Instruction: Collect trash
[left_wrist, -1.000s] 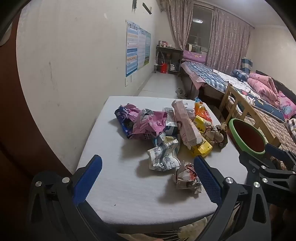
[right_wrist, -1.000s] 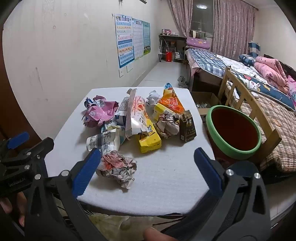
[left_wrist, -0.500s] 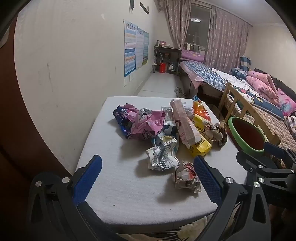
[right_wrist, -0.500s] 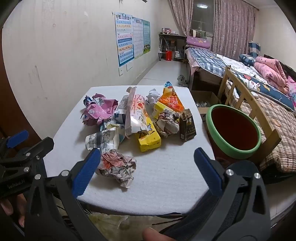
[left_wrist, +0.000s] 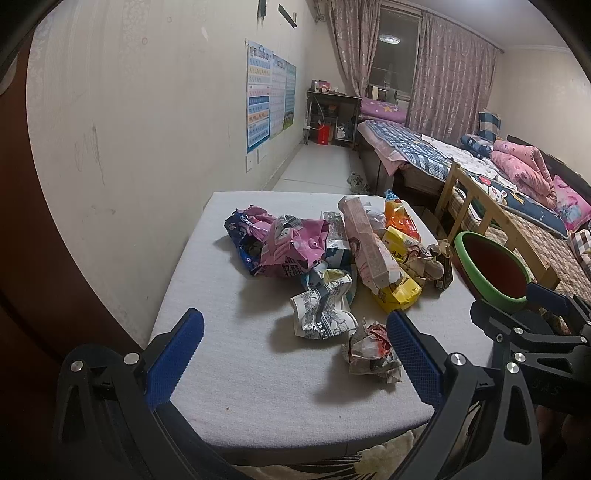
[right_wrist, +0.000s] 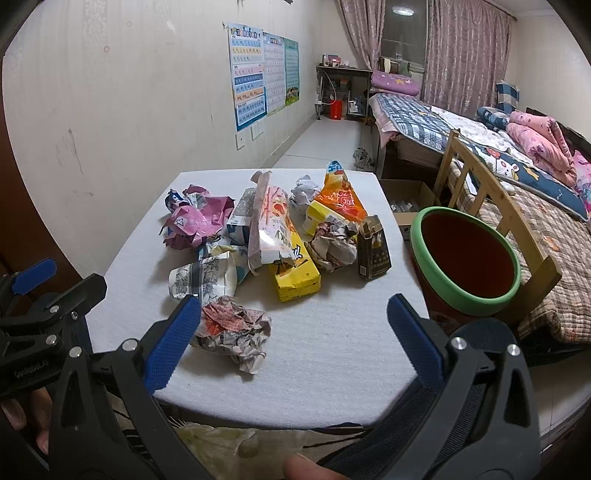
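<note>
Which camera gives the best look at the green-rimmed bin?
The right wrist view: the bin shows its whole rim and dark inside beside the table. In the left wrist view the bin sits at the edge, partly behind the right tongs.

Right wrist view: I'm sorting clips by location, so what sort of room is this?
Most likely a home bedroom: a bed with a plaid quilt, pink bedding, window curtains, and learning posters on the wall.

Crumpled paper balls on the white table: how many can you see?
3: one printed red and grey nearest the right gripper, one brownish beside the dark carton, one white at the back. Others may be hidden.
</note>
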